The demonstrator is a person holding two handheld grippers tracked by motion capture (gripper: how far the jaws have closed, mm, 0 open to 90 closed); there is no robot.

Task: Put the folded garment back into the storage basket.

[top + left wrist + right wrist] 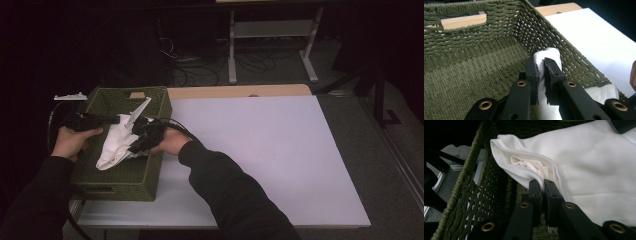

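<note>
While over basket (122,182), both grippers pinch cloth (116,145)

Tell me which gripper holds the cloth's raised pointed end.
The left gripper, at the cloth's upright tip; the right gripper pinches lower, inside the basket.

Left gripper (540,72) fingers pinched shut; right gripper (542,192) likewise

basket (150,170): olive green (woven) | cloth (114,145): white | table (280,160): white
</note>
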